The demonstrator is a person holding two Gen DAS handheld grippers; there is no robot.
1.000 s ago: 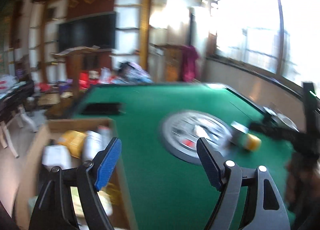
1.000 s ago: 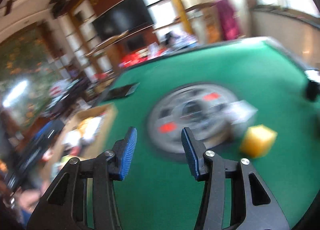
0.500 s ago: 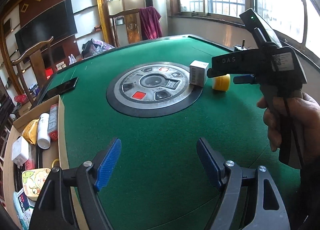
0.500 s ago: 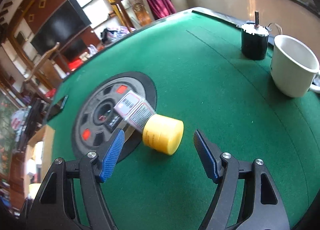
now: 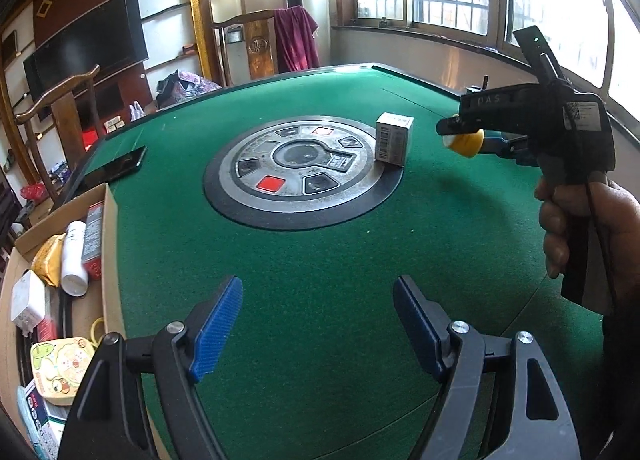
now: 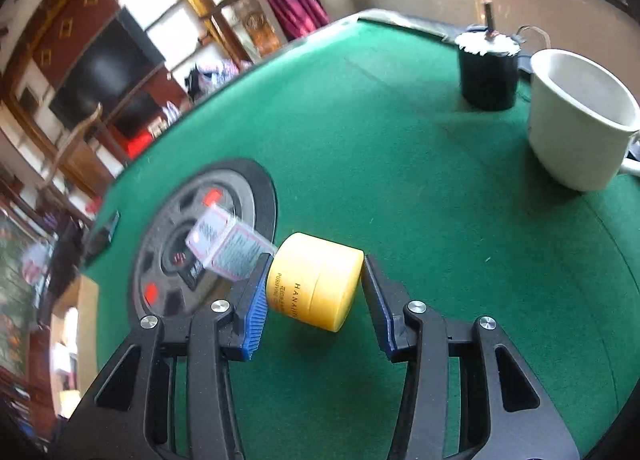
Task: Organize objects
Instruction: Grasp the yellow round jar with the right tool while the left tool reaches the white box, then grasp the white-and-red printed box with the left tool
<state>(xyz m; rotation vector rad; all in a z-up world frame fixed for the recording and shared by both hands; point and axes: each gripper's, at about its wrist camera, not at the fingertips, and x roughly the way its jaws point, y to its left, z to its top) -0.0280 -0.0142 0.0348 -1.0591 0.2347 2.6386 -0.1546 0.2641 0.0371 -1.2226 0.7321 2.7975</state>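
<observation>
Right gripper (image 6: 316,284): its jaws are closing around the yellow jar (image 6: 316,280), where half a second ago they stood wide on either side of it; both pads now sit at the jar's sides
Yellow jar: fills more of the right wrist view than before, now directly between the fingers
Small white box (image 6: 224,246): blurred in the right wrist view now, just behind the left finger
Left wrist view: sharp now after the blur of a second ago, with the round centre panel (image 5: 300,168) further from the fingers
Cardboard box (image 5: 60,280): now lower at the left edge
</observation>
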